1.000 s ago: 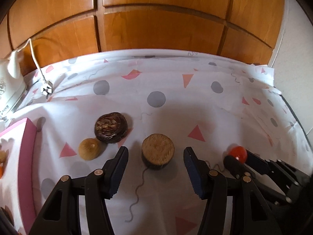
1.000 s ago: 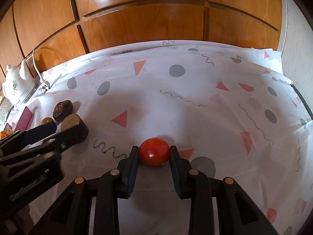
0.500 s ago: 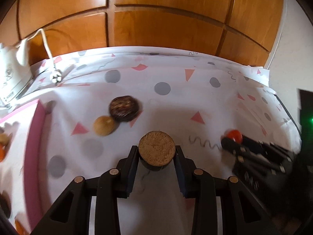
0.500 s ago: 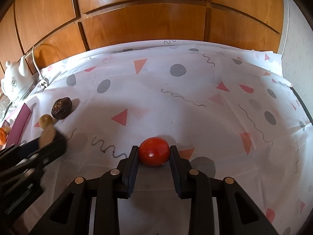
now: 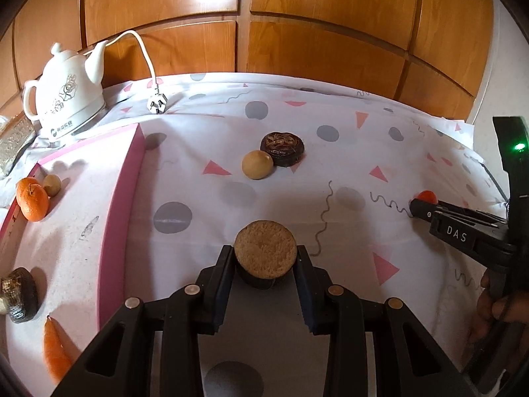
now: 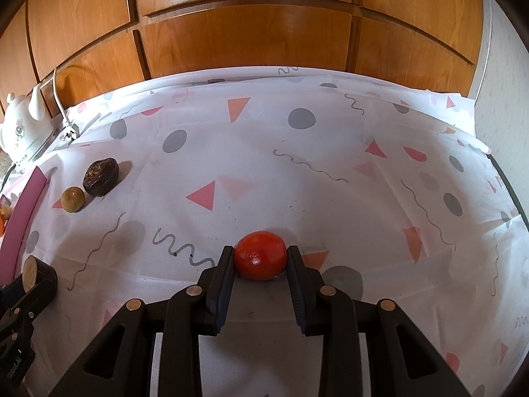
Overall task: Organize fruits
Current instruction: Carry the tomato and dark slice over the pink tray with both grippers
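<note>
Left gripper fingers pressed flat against a round tan-topped fruit, clamped above the cloth. Right gripper pinched tight on a red tomato. Beyond, on a white tablecloth dotted with grey circles and pink triangles: a small tan fruit touching a dark wrinkled one. Left, a pink-rimmed tray with an orange. Behind, white kettle, wood panelling.

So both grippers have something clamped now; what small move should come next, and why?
Probably carry the left gripper sideways over the pink tray. It is shut on the brown round fruit, and the tray's rim lies just to its left, already holding a tangerine. The right gripper, shut on the red fruit, sits farther from the tray, so it can follow.
</note>
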`<action>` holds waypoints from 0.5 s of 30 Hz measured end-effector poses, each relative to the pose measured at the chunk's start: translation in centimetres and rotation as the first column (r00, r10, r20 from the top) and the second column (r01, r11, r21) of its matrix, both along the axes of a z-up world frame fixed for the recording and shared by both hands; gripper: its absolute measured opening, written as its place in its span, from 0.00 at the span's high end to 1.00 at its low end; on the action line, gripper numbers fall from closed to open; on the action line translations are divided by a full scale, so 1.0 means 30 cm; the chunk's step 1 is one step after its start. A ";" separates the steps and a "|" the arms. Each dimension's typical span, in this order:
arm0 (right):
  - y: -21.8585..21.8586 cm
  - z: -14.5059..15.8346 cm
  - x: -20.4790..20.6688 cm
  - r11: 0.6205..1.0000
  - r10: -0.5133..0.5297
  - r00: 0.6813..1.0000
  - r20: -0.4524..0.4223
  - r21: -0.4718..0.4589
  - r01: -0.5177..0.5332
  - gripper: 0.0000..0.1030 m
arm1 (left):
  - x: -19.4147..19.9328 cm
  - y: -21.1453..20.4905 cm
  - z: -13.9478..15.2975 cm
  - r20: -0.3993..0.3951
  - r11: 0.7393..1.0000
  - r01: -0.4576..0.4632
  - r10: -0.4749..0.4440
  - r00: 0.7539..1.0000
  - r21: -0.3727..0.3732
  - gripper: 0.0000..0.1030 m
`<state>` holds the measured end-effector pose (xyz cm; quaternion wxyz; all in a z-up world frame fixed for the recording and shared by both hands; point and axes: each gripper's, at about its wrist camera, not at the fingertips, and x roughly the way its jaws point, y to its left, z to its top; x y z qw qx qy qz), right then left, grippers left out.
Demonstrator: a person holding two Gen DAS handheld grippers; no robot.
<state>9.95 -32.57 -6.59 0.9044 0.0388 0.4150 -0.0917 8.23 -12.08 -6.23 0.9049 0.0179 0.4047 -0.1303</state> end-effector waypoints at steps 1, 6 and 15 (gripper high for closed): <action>0.000 0.000 -0.001 1.000 0.000 1.000 -0.001 -0.002 0.000 0.69 | 0.004 0.002 -0.004 -0.008 1.000 -0.001 0.001 1.000 -0.002 0.65; 0.001 0.000 0.001 1.000 0.000 1.000 -0.003 -0.002 0.000 0.69 | 0.009 -0.003 -0.006 -0.005 1.000 0.004 -0.004 1.000 0.010 0.66; 0.009 -0.003 0.002 1.000 0.000 1.000 -0.004 -0.025 -0.001 0.69 | 0.011 0.001 -0.008 -0.004 1.000 0.015 -0.015 1.000 0.005 0.66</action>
